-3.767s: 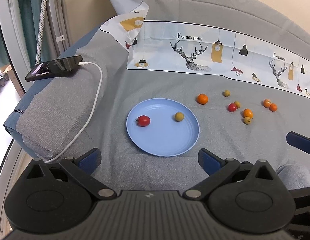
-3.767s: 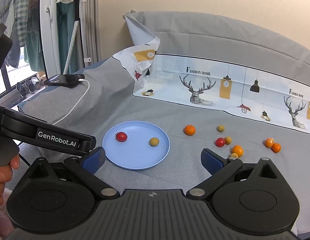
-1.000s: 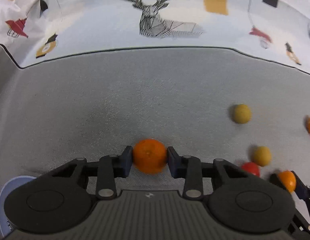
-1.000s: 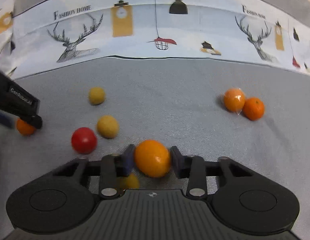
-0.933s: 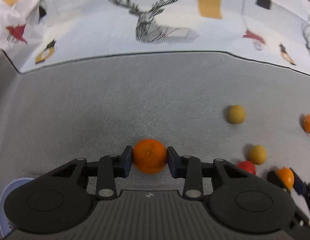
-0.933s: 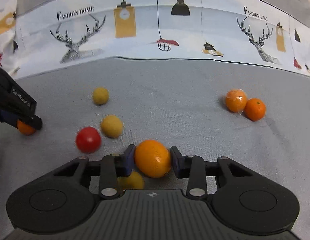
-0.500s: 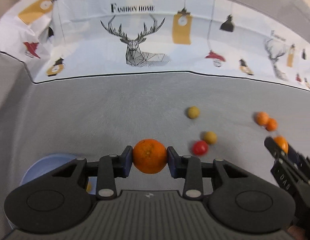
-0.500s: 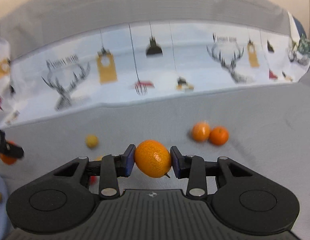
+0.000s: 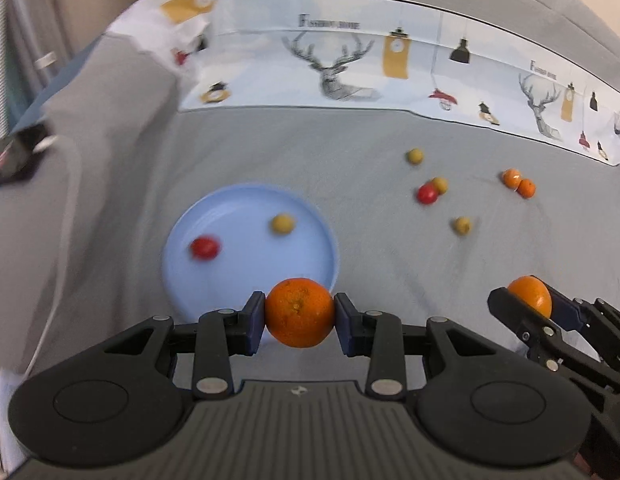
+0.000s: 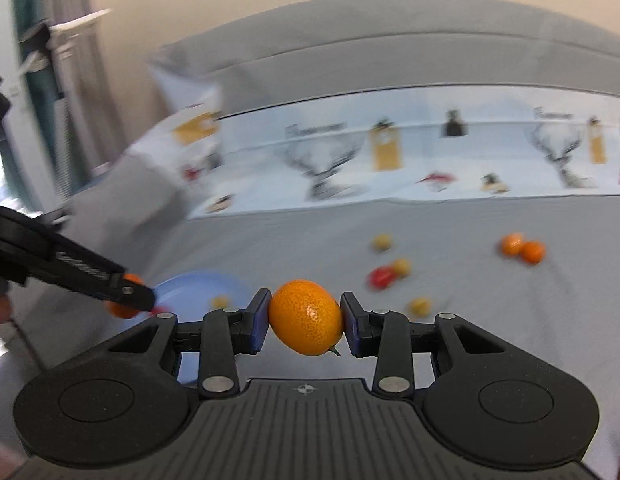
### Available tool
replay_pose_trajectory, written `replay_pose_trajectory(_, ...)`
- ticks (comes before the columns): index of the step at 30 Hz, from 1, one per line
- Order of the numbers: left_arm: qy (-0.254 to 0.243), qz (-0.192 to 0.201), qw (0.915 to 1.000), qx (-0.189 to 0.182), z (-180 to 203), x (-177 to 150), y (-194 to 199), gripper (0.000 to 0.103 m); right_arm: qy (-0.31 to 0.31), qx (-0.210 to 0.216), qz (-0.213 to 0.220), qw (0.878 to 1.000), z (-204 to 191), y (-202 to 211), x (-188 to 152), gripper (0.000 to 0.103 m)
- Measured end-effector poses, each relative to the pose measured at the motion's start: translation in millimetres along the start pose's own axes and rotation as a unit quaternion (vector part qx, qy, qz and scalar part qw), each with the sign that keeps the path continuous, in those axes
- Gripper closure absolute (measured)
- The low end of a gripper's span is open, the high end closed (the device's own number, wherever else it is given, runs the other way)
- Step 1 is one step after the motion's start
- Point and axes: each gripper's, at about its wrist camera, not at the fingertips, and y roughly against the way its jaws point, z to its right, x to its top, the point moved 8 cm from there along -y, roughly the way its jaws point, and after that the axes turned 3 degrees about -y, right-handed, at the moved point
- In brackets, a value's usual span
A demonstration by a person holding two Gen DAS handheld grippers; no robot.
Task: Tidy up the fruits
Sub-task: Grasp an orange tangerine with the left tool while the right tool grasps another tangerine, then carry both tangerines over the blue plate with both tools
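My left gripper [image 9: 300, 314] is shut on a round orange tangerine [image 9: 300, 313] and holds it in the air over the near rim of the blue plate [image 9: 310, 216]. The plate holds a red cherry tomato [image 9: 205, 247] and a yellow-green fruit [image 9: 282, 224]. My right gripper [image 10: 306, 318] is shut on an oval orange kumquat [image 10: 306, 317], held up above the grey cloth, right of the plate [image 10: 198, 284]. In the left wrist view it shows at the right edge [image 9: 527, 298].
Loose on the grey cloth right of the plate lie a red tomato [image 9: 426, 194], three yellow fruits [image 9: 461, 225] and two small oranges [image 9: 518, 182]. A printed deer cloth [image 9: 349, 68] runs along the back. A phone [image 9: 14, 156] lies on the raised left edge.
Both grippers have lifted and drawn back to the left with their fruit. The blue plate has come fully into the left wrist view, and the loose fruits look farther away.
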Motion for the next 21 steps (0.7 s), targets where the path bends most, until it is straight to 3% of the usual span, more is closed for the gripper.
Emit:
replay_pose_trajectory(4,0.006,0.009,0.9996,0.025,-23,-38,24,0.062,0.000,0.042,-0.023,0.999,-38,21,-12,0.063)
replay_pose_trajectory(7,0.012,0.020,0.9991,0.035,-33,-55,39,0.062,0.031,0.047,-0.021,0.998,-58,36,-17,0.063)
replay_pose_trajectory(14,0.033,0.060,0.9974,0.022,-45,-63,67,0.062,0.063,0.033,-0.005,0.997,-74,63,-22,0.063)
replay_pose_trajectory(21,0.039,0.070,0.9967,0.012,-50,-68,76,0.062,0.083,0.028,-0.001,0.996,-88,67,-23,0.063)
